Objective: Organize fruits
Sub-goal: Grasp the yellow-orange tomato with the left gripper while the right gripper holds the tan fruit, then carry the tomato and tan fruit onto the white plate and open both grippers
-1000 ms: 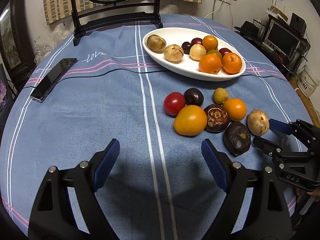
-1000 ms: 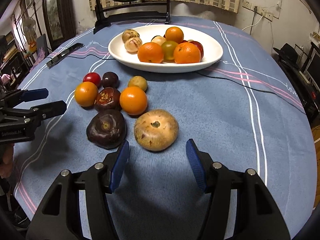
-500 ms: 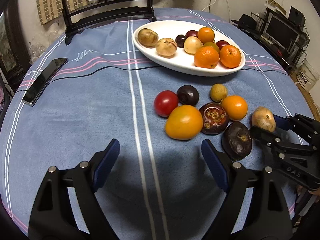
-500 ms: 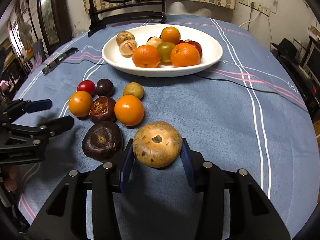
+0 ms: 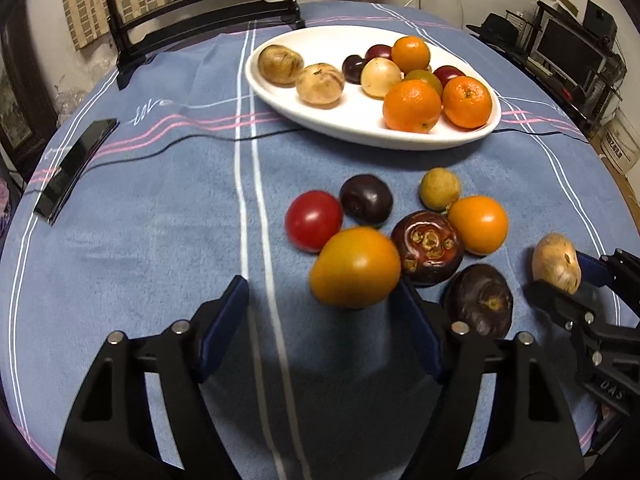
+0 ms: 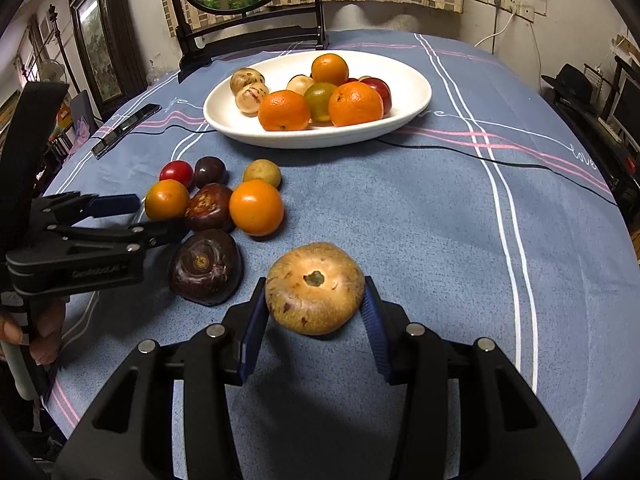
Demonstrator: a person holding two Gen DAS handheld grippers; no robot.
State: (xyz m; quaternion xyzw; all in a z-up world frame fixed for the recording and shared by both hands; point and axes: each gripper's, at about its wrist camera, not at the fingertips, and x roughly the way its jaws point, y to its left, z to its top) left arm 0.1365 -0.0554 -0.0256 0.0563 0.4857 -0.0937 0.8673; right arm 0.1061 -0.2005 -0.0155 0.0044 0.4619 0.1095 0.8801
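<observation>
So, left to right. Far left on the blue striped tablecloth (image 5: 168,208) there's a black phone (image 5: 74,164) lying flat, long axis running away from the camera. Just right of it a cursive word is stitched into the cloth; it reads something like "love" (image 5: 150,106), and the same word shows up again at the right edge in the right wrist view (image 6: 582,158).

The left gripper (image 5: 320,312) is low over the cloth. Its jaws have just been closing in and the big yellow-orange fruit (image 5: 355,267) sits between the blue pads, but the left pad still has clear daylight next to it, so not pinched as far as I can tell. Lettering on that gripper's body in the right wrist view is too blurred to read.

Behind it is the loose pile: red tomato (image 5: 314,220), dark plum (image 5: 366,199), small tan fruit (image 5: 439,190), orange fruit (image 5: 478,225), and two dark mangosteens, one (image 5: 428,254) with its patterned end up, the other (image 5: 479,300) nearer the camera.

Further back, the white oval dish (image 5: 356,128) holds oranges, plums and pale brown fruit, long axis running left-right.

On the right, the right gripper (image 6: 314,312) has its pads pinching the brown speckled fruit (image 6: 315,288) on both sides, stem scar facing up toward the camera, wider than tall. In the left wrist view that gripper's body shows "DAS".
</observation>
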